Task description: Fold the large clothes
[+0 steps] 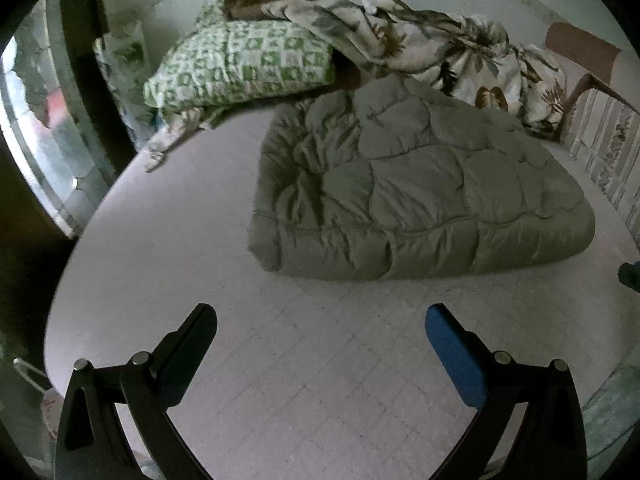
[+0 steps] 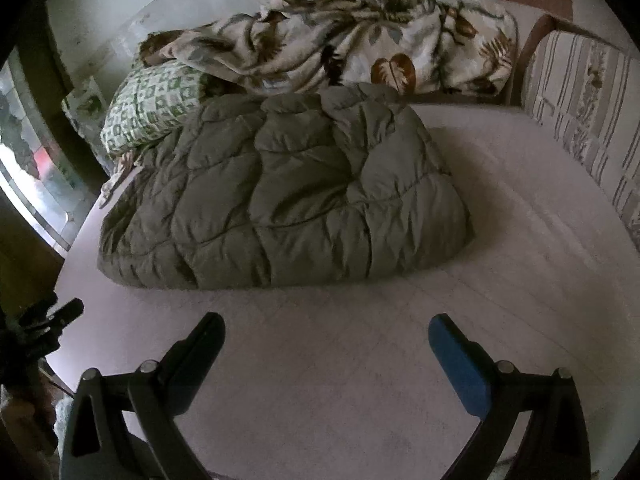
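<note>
Both grippers hover above the bare near part of the bed, holding nothing. Left gripper jaws spread wide, one finger black, the other with a blue pad, only mattress between them. Right gripper same: jaws wide apart, blue pad on one finger, nothing gripped.

Task item: olive-grey quilted puffy garment, looks like a large padded coat or jacket, lying on the pale mattress ahead of both grippers, well apart from the fingertips. It sits as a bulky, roughly rectangular folded bundle, near edge thick and rounded. In the right wrist view the same garment is ahead and left of centre, with bare mattress to its right.

Behind it, against the wall: a green-and-white patterned pillow at the far left, touching or just beside the garment's far corner; a crumpled leaf-print blanket heaped along the back, partly over the pillow. Right wrist view shows both again, pillow and blanket.

Striped upholstered bed end or armrest on the far right with brown wooden frame. Window at far left, blurred. Part of the other gripper shows at the left edge of the right wrist view
</note>
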Motion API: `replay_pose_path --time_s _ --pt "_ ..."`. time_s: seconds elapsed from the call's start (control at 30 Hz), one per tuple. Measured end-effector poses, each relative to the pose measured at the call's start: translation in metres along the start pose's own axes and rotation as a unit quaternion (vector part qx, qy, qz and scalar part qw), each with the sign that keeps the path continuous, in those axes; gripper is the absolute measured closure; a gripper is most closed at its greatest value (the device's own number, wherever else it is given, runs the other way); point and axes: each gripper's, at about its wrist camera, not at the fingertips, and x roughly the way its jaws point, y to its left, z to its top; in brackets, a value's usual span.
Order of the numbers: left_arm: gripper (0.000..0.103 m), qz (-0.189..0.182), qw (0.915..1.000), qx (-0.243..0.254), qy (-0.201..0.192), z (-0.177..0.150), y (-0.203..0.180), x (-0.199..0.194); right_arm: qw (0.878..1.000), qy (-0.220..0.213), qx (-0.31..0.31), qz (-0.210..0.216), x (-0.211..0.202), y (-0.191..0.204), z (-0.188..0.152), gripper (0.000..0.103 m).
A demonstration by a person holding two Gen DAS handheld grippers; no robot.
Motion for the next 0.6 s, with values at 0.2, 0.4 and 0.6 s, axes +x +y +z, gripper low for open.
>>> replay_pose_path --time_s 0.2,0.4,0.6 --pt "0.000 -0.002 1.0000 -0.007 -0.006 -0.010 0.005 -0.019 1.000 -0.021 -0.020 -0.001 -0.028 0.015 -0.016 0.000" --pt "0.000 -0.006 0.9998 -0.012 -0.016 -0.021 0.005 -0.039 0.999 -0.035 -0.031 -0.002 -0.049 0.023 -0.028 0.000" --pt "0.000 0.019 0.9993 -0.003 -0.033 -0.029 -0.001 -0.060 0.998 -0.050 -0.031 0.010 -0.069 0.026 -0.033 0.000"
